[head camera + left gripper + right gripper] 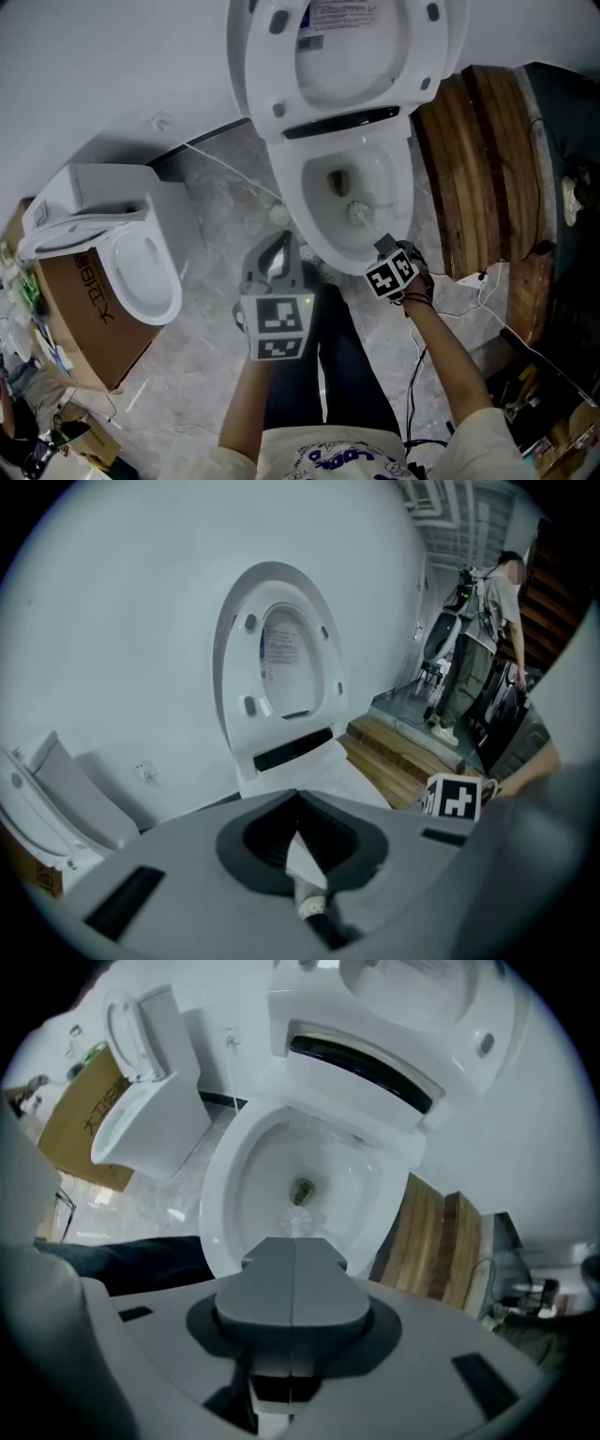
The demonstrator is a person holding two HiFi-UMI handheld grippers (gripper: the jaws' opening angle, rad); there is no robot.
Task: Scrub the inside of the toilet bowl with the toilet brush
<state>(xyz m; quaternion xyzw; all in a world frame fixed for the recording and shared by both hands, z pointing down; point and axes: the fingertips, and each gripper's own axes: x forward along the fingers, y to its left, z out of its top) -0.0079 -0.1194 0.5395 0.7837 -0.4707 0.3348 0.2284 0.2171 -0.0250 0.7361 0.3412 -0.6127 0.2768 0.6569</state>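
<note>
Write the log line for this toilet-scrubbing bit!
task: scrub bowl | right gripper: shut on toilet brush, head inside toilet bowl | left gripper: shut, empty | seat: up

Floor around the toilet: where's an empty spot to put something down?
Bare marble floor lies between the spare toilet and the toilet bowl. The wooden step right of the bowl is mostly bare too. Crowded: cables near the right gripper, and clutter beside the cardboard box.
</note>
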